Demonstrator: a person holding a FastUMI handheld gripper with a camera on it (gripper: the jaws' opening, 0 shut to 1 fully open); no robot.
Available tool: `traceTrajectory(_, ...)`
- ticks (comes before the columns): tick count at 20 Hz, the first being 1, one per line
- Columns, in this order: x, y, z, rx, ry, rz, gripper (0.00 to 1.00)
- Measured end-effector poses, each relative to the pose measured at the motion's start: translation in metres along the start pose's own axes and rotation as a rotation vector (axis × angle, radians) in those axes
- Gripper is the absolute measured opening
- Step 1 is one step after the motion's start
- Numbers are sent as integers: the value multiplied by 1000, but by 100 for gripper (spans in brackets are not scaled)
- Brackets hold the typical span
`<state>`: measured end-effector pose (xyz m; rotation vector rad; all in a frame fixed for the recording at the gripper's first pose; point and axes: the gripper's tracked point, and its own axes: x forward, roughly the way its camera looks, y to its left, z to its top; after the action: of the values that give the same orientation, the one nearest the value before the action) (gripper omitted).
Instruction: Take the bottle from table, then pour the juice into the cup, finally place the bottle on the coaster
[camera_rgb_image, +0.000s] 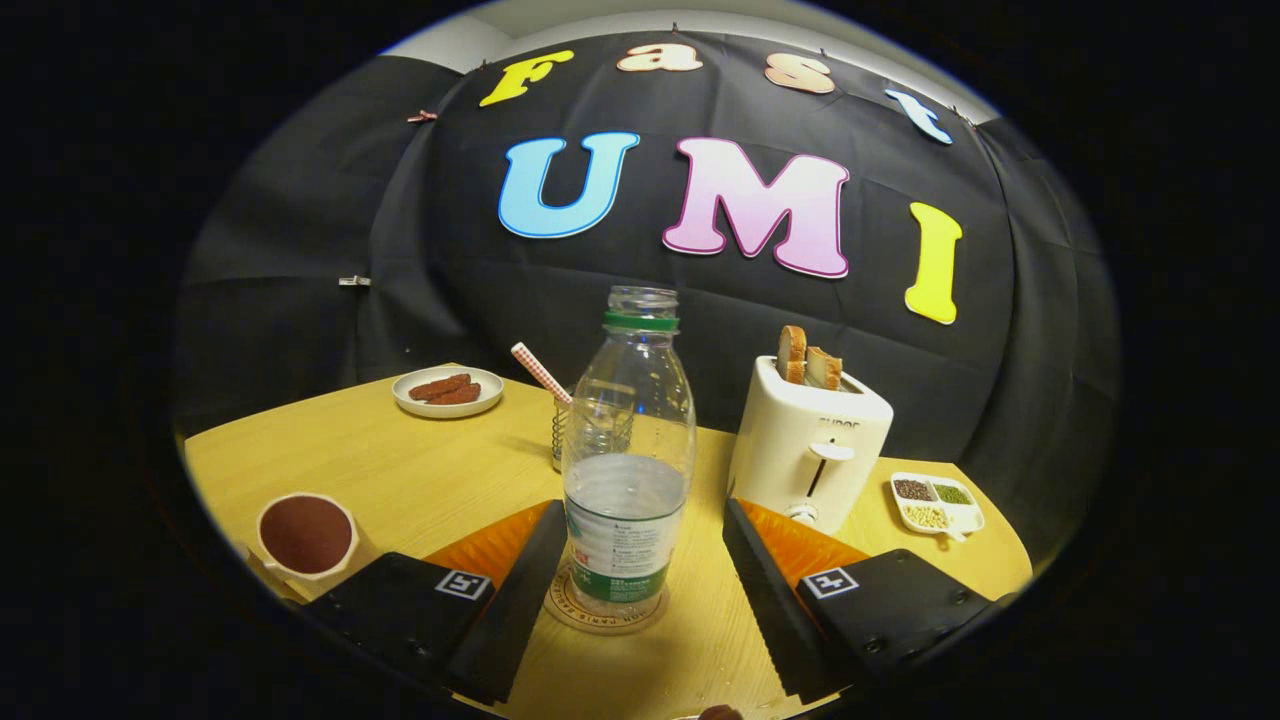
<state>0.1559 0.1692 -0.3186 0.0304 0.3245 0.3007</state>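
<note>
A clear plastic bottle (628, 460) with a green neck ring and no cap stands upright on a round coaster (606, 612), about half full of clear liquid. It stands between my two fingers, and my gripper (640, 555) is open, with a gap on each side of the bottle. Behind the bottle stands a glass cup (562, 432) with a red-and-white striped straw (541, 372), partly hidden by the bottle.
A white toaster (808, 455) with two bread slices stands just beyond the right finger. A divided dish of seeds (937, 502) lies to its right. A white cup of dark brown powder (306, 535) sits left of the left finger. A plate of sausages (447, 391) rests far back left.
</note>
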Motion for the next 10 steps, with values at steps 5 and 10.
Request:
traceTrajectory(5, -39, -11, 5, -40, 13, -25, 98)
traceTrajectory(10, -87, -16, 31, -81, 8, -60, 98)
